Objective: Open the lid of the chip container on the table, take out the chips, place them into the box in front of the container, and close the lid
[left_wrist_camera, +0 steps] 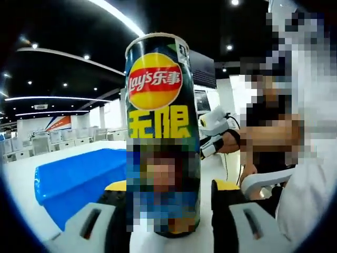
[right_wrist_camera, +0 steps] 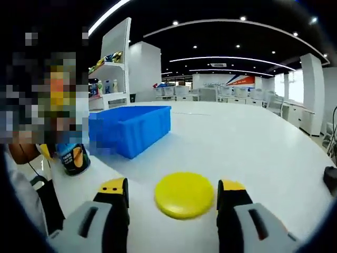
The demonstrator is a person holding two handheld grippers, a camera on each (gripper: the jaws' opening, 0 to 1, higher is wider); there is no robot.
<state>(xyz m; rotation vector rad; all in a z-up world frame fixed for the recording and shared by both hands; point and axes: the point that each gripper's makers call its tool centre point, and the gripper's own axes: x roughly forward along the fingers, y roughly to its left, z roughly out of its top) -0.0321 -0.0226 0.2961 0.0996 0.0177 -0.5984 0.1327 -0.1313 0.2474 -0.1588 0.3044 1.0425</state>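
Note:
A tall dark Lay's chip can point(left_wrist_camera: 162, 105) stands upright between the jaws of my left gripper point(left_wrist_camera: 169, 192), its top rim bare. The left jaw lies against the can, while a thin strip of table shows between the can and the right jaw. The can's base point(right_wrist_camera: 73, 158) also appears at the left of the right gripper view. The yellow lid point(right_wrist_camera: 184, 195) lies flat on the white table point(right_wrist_camera: 253, 147), between the jaws of my right gripper point(right_wrist_camera: 172, 196), which is open and clear of it. The blue box point(left_wrist_camera: 79, 179) point(right_wrist_camera: 131, 126) sits on the table beyond the can.
A person sits close by on the right of the left gripper view, holding the white right gripper point(left_wrist_camera: 213, 126). Shelves point(right_wrist_camera: 113, 68) stand behind the blue box. The table stretches wide and bare to the right of the lid.

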